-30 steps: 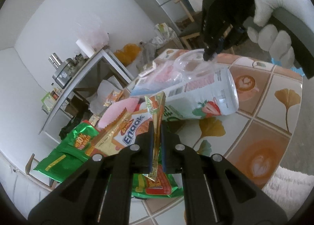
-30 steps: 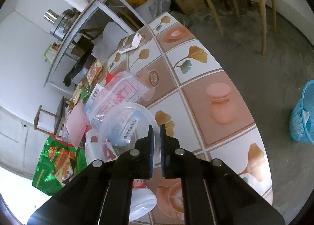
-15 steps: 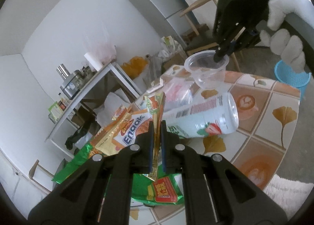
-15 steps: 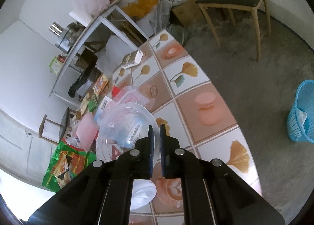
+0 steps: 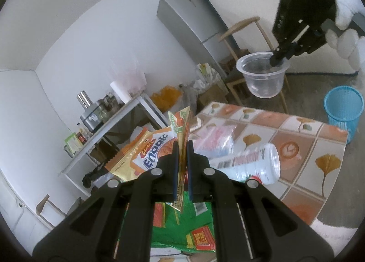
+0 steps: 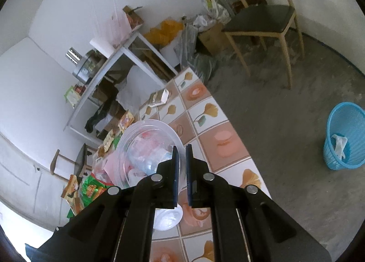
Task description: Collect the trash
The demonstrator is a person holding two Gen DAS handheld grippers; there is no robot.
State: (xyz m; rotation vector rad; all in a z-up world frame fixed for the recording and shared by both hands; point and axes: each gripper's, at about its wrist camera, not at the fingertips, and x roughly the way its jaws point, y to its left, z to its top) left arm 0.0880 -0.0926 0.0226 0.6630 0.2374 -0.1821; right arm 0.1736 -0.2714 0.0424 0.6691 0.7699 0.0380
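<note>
My left gripper (image 5: 181, 148) is shut on an orange and gold Enaak snack wrapper (image 5: 150, 150) and holds it above the tiled table (image 5: 328, 148). My right gripper (image 6: 180, 151) is shut on the rim of a clear plastic cup (image 6: 146, 150); in the left wrist view the cup (image 5: 262, 77) hangs in the air beyond the table's far edge, with the right gripper (image 5: 277, 60) above it. A white strawberry drink bottle (image 5: 253, 163) lies on its side on the table. A green snack bag (image 5: 182, 225) lies below my left gripper.
A blue waste basket (image 6: 344, 136) with a white scrap inside stands on the concrete floor right of the table (image 6: 219, 138). More wrappers (image 6: 91, 186) lie at the table's left. A wooden chair (image 6: 262, 20), a grey shelf (image 6: 109, 63) and a fridge (image 5: 194, 17) stand behind.
Both grippers have risen. The right gripper has lifted the clear cup off the pile and carried it up and away from the table. The left gripper has raised the wrapper.
</note>
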